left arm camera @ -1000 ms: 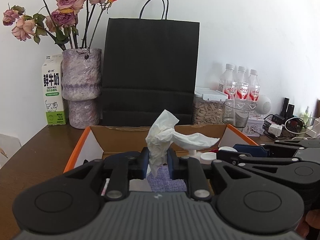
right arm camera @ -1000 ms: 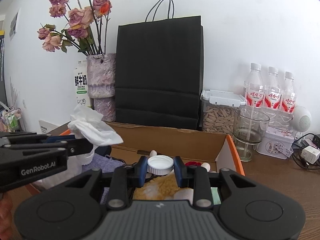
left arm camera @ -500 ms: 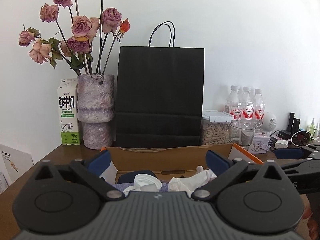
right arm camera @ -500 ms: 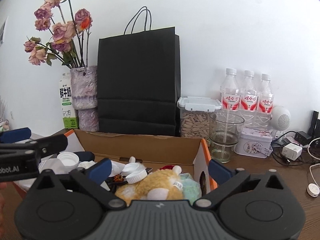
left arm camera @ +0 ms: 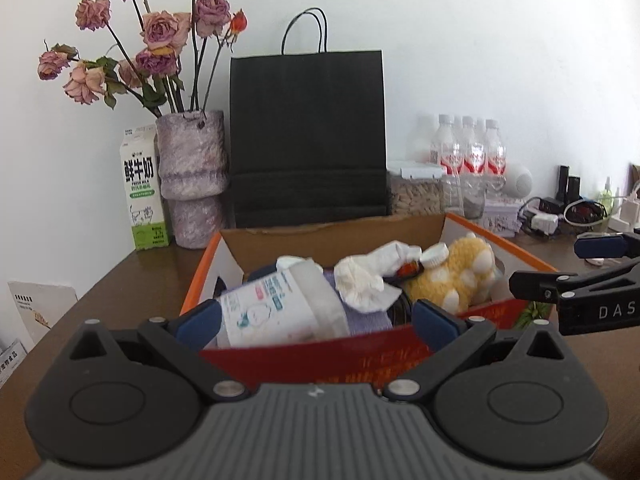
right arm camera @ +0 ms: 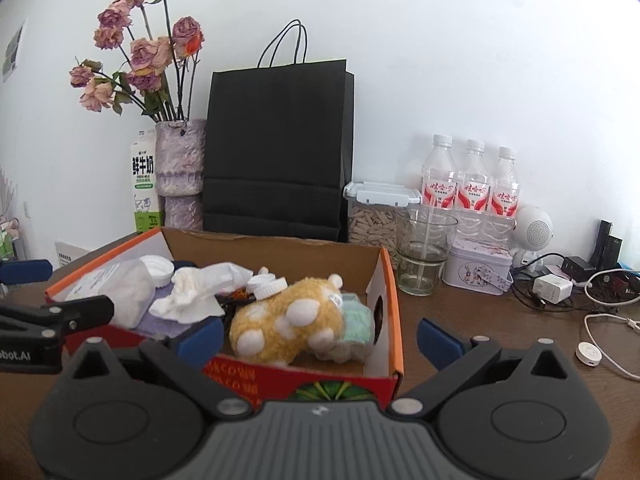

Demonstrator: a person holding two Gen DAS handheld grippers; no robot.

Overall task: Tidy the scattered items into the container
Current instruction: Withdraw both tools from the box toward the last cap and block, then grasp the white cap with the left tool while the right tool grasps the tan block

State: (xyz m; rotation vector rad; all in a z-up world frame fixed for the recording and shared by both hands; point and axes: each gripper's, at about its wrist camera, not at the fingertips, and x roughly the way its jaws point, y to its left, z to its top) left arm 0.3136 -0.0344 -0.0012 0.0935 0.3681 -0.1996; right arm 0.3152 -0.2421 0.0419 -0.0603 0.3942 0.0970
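With its jaws spread wide and nothing between them, the left gripper [left arm camera: 316,322] sits just short of the red front wall of the box [left arm camera: 360,354], its jaws having just been opening. The right gripper [right arm camera: 320,338] is likewise fully apart and empty after opening, positioned at the box's near right corner, one finger over the box interior and the other over the bare surface [right arm camera: 500,320]. Each gripper appears at the edge of the other's view, the two side by side and apart. Inside the box, a white bottle [left arm camera: 280,308] lies on its side at the left, resting on a purple cloth [left arm camera: 368,320]. A crumpled tissue [left arm camera: 364,280] lies across the middle, touching the bottle's end. A white cap [right arm camera: 268,284] rests just behind a yellow plush toy [right arm camera: 288,324], which occupies the right part of the box beside a pale green item [right arm camera: 358,320]. A second white cap [right arm camera: 158,268] lies near the far left wall. Behind the box stand a black paper bag [right arm camera: 276,156], a vase [right arm camera: 180,168] of dried roses and a milk carton [right arm camera: 143,188]. To the right on the surface are a seed jar [right arm camera: 374,220], a glass [right arm camera: 424,256], three water bottles [right arm camera: 474,188], a tin [right arm camera: 476,266], a round white speaker [right arm camera: 534,232], and chargers with cables [right arm camera: 560,284].
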